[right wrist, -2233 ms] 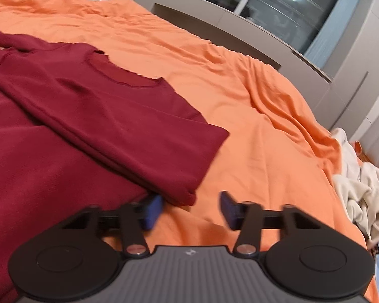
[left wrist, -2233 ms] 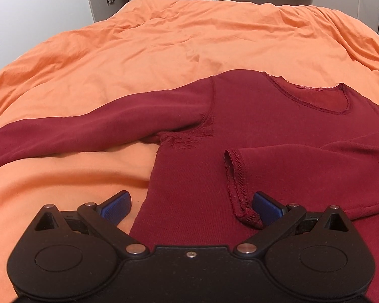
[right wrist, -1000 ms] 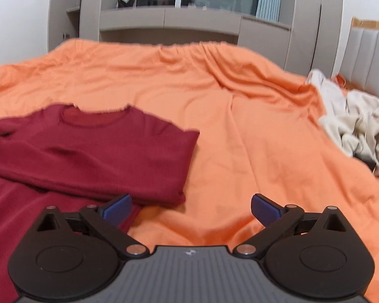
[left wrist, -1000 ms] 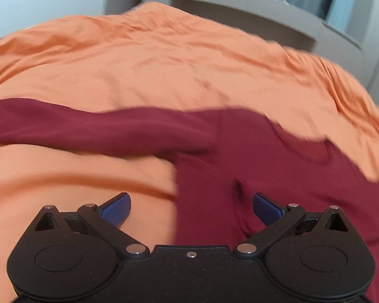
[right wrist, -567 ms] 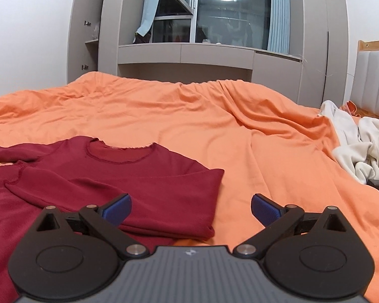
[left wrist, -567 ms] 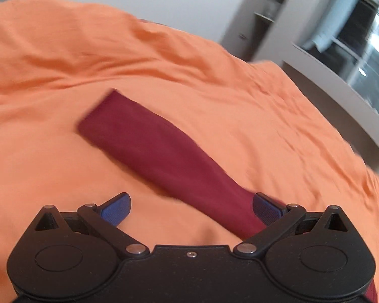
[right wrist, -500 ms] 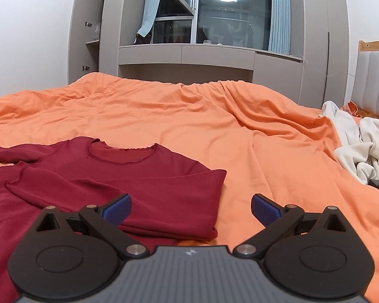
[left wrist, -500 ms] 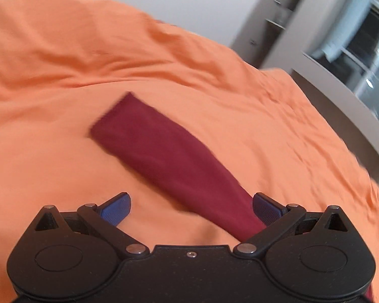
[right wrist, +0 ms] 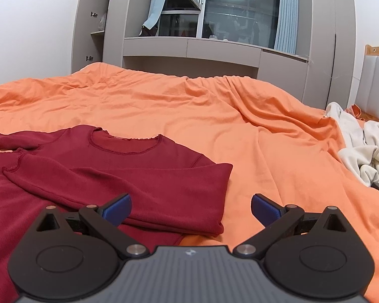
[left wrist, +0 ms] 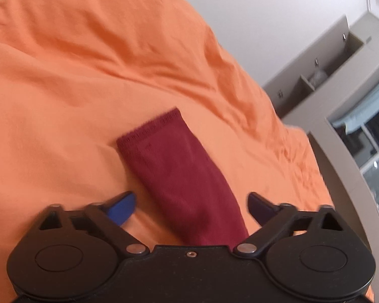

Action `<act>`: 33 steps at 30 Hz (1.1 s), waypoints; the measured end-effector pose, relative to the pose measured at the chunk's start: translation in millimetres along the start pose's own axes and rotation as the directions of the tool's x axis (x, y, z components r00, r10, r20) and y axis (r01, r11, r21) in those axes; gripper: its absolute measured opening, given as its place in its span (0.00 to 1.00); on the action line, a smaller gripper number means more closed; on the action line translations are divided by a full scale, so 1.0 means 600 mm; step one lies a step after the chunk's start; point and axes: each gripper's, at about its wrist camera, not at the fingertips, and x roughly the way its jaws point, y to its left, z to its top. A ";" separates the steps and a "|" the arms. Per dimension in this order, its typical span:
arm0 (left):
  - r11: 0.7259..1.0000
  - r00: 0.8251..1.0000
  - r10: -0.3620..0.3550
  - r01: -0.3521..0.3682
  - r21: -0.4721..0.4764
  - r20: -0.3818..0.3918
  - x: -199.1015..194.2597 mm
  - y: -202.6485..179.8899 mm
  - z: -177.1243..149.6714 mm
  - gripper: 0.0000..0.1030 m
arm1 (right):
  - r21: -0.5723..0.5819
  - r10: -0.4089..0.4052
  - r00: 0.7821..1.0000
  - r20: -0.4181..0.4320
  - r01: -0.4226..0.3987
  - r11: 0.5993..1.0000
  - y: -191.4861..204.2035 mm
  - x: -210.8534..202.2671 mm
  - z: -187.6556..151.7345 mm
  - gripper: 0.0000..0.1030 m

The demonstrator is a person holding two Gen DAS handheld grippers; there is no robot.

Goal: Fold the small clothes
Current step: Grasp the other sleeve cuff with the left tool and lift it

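L gripper [left wrist: 190, 205] jaws wide but just been closing round the dark red knit top's long sleeve [left wrist: 179, 174], cuff at 12 o'clock, untouched on orange duvet [left wrist: 63, 88]; risk: pinching duvet too; R gripper [right wrist: 190, 208] open, empty.
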 end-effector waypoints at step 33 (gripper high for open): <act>0.553 0.785 -0.588 0.566 0.612 -0.195 -0.205 -0.349 -0.252 0.09 | 0.038 -0.006 0.998 0.056 0.003 0.999 -0.017 -0.022 0.008 1.00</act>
